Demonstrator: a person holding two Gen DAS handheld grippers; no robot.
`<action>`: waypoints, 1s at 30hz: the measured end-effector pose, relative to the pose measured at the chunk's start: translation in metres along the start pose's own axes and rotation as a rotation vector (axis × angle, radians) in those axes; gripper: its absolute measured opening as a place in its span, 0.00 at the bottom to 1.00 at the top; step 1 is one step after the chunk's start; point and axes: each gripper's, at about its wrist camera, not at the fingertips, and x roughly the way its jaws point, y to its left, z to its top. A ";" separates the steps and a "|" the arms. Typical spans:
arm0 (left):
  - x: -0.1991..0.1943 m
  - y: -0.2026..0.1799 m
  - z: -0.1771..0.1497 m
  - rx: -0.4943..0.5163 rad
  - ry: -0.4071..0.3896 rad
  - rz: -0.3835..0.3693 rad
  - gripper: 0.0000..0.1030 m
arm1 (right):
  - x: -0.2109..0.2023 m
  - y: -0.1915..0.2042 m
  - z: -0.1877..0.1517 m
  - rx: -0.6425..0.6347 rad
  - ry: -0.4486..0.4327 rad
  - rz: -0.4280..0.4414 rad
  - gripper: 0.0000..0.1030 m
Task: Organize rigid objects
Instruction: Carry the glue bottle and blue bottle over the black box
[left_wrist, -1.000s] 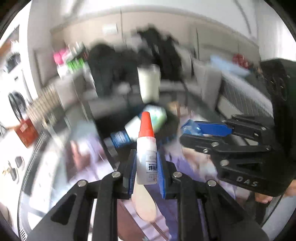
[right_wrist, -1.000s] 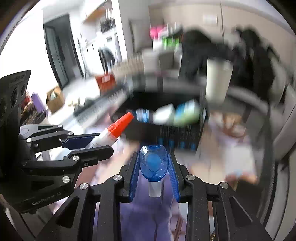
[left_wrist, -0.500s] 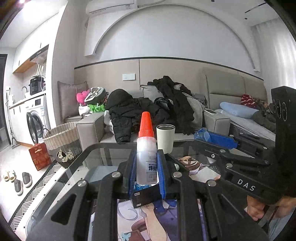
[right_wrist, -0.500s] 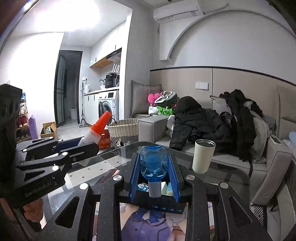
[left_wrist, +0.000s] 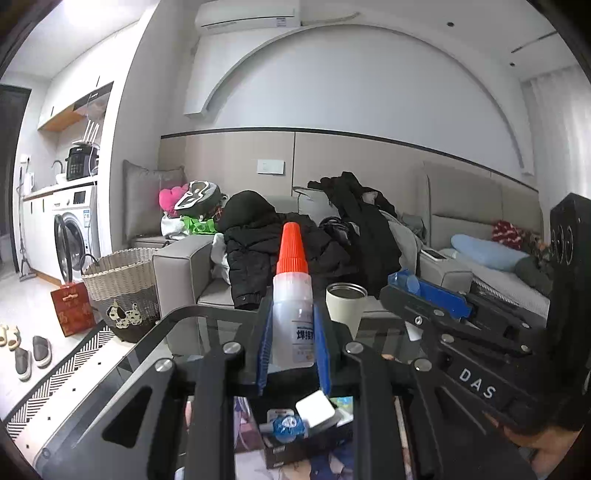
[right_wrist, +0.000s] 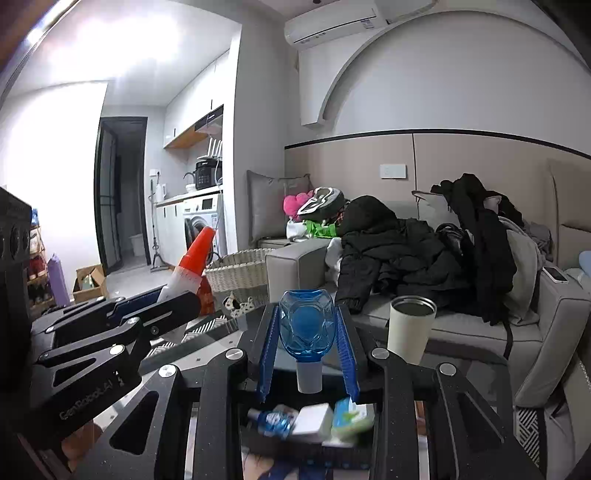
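Both claws have risen since the earlier frames: the black tray that lay ahead of them before now sits low, under the fingers, and the blur is gone.

Nearest in the left wrist view, the left claw (left_wrist: 293, 343) is clamped on the glue bottle (left_wrist: 293, 317), which stands upright between the blue pads with its orange cap pointing up. Its long axis is vertical and crosses the line of the fingers. In the right wrist view, the right claw (right_wrist: 308, 350) is clamped on the blue bottle (right_wrist: 306, 325), held upside down with its white neck pointing down toward the tray.

Just below and slightly ahead of both claws lies the black tray (right_wrist: 332, 448) on the glass worktop (left_wrist: 147, 343). It already holds a small blue bottle (right_wrist: 271, 421), a white block (right_wrist: 312, 419) and a green packet (right_wrist: 351, 415). I judge that the coming move depends on this: the tray is under the claws, so each must tip down and descend. The right claw seems more centred over it.

Both claws point nearly level, side by side, the right one close to the left one's right side. Farther, a white cup (right_wrist: 410, 325) stands at the far edge of the worktop, and behind it the sofa (right_wrist: 554, 314) carries dark clothes.
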 end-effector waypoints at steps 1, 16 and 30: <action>0.003 0.000 0.001 -0.005 0.000 0.002 0.18 | 0.004 -0.001 0.002 0.002 -0.004 -0.007 0.29; 0.046 0.004 -0.011 -0.023 0.181 -0.004 0.18 | 0.050 -0.022 -0.006 0.048 0.155 -0.044 0.29; 0.104 0.001 -0.050 -0.076 0.515 -0.054 0.18 | 0.116 -0.049 -0.060 0.133 0.520 -0.028 0.29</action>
